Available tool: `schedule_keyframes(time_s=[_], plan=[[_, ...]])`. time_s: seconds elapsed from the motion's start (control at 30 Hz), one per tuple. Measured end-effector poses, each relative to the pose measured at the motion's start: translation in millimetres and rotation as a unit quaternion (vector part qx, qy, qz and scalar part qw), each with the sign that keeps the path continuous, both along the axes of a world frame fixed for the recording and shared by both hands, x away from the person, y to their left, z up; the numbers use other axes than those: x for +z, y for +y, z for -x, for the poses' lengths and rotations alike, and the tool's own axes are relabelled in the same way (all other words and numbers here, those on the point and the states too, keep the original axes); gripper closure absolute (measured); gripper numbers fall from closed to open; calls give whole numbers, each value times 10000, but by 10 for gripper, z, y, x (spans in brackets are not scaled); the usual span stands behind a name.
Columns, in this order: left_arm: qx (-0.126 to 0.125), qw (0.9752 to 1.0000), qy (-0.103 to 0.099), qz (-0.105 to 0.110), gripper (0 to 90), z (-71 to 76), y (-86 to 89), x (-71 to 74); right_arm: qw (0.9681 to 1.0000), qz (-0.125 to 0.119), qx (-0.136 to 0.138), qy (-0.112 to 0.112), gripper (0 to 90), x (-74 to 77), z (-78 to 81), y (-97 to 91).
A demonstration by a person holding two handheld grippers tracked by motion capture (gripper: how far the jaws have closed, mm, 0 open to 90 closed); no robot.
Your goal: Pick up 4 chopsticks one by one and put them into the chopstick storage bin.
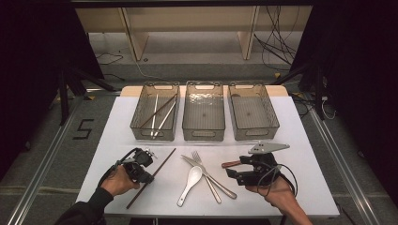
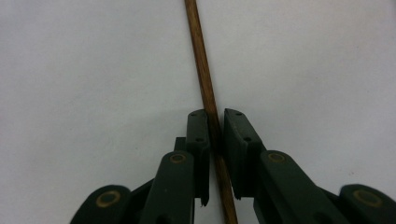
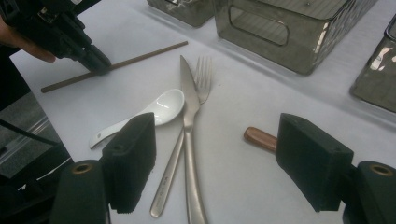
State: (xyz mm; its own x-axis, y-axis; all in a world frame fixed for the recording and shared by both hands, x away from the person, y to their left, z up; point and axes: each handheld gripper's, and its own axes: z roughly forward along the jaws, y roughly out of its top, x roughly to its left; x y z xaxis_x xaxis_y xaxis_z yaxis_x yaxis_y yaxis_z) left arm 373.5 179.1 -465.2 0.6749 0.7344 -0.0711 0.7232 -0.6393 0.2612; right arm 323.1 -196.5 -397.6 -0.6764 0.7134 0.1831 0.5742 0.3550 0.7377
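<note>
1. Risk: my left gripper [image 2: 214, 140] pinches the chopstick [image 2: 208, 100] below its middle, nearer the end toward me; I judge the long far end may droop or swivel on lifting.
2. Risk: the chopstick lies flat on the table [image 1: 291, 140]; the tips may scrape the surface and let the thin stick roll out.
3. Left jaws: almost fully closed, clenched on the chopstick, one pad against each side.
4. Right gripper [image 3: 224, 163]: jaws wide apart, released, grasping nothing; a brown handle [image 3: 259, 138] lies just beside one pad.
5. Chopstick: left of the spoon [image 1: 189, 184], knife [image 1: 210, 177] and fork [image 1: 206, 175], and nearer me than the left bin [image 1: 136, 117], which already holds chopsticks.
</note>
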Motion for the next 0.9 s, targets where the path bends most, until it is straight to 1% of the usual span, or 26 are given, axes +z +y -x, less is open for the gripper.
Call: schedule_keyframes(time_s=[0.1, 0.17, 0.2, 0.3, 0.53, 0.6, 0.63, 0.67, 0.7, 0.77, 0.83, 0.9], plan=[[49, 10000, 37, 63, 818, -13, 19, -2, 10000, -5, 1, 0, 298, 0, -1, -1], [96, 9998, 123, 157, 833, -34, 46, -5, 10000, -6, -1, -5, 298, 0, -2, -2], [117, 9997, 132, 185, 836, -40, 52, -7, 10000, -6, 10, -14, 298, 0, -1, -3], [87, 9998, 126, 150, 838, -38, 47, -4, 10000, 3, 1, -2, 298, -1, -3, -2], [67, 9996, 154, 231, 840, -51, 93, 13, 10000, 6, 9, -1, 298, 0, -3, 1], [111, 9995, 92, 287, 841, -56, 119, 39, 10000, 0, 18, -6, 298, 0, -4, 0], [92, 9995, 50, 305, 841, -61, 136, 55, 10000, -6, 16, -9, 299, 0, -4, 0], [157, 9992, 16, 358, 841, -57, 143, 71, 10000, -8, 9, -1, 299, 1, -2, -1], [110, 9993, 2, 363, 841, -65, 161, 91, 10000, -9, 9, -1, 298, 1, -1, -1], [153, 9988, -59, 463, 841, -63, 177, 123, 10000, -5, 7, 1, 299, 1, -1, -1], [104, 9986, -111, 497, 841, -64, 181, 163, 10000, -9, 14, -5, 298, 1, -1, 0], [75, 9980, -144, 618, 841, -63, 178, 209, 10000, -2, 21, -7, 298, -1, -3, 0]])
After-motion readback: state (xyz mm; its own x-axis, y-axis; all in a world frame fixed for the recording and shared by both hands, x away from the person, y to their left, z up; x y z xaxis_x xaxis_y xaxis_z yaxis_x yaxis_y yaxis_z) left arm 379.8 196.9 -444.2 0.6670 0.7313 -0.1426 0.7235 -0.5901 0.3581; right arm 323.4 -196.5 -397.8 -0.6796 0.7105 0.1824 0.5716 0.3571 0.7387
